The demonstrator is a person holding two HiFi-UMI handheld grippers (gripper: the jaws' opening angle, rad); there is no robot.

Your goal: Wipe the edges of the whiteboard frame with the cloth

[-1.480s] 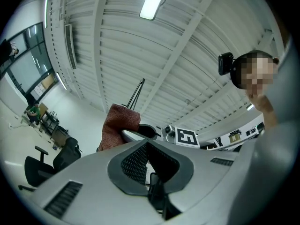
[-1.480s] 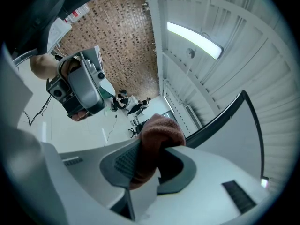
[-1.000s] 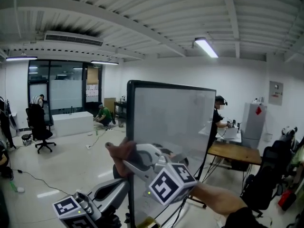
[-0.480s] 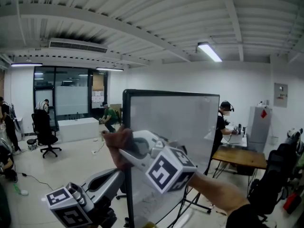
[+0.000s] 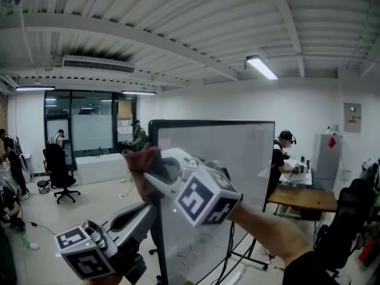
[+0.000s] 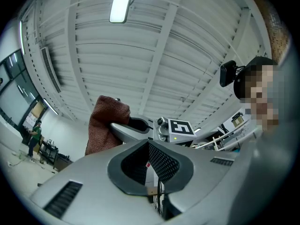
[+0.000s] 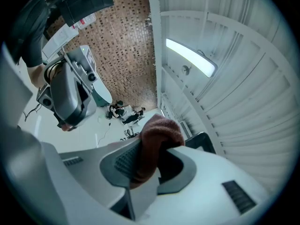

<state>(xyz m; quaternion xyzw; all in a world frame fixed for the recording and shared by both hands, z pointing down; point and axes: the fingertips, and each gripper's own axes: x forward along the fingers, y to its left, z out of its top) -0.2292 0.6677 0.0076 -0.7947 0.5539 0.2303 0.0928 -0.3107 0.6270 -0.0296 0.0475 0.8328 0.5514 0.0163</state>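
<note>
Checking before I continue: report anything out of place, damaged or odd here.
Nothing stands out. The right gripper holds the brown cloth at the upper left corner of the whiteboard frame, as wiping requires.

Right gripper [image 5: 145, 162] raised, tilted up-left, jaws clamped on cloth [image 7: 157, 135]. Right forearm [image 5: 267, 233] reaches in from lower right. Left gripper [image 5: 139, 212] lower, just beneath right one, angled up-right, jaws together, nothing between.
</note>
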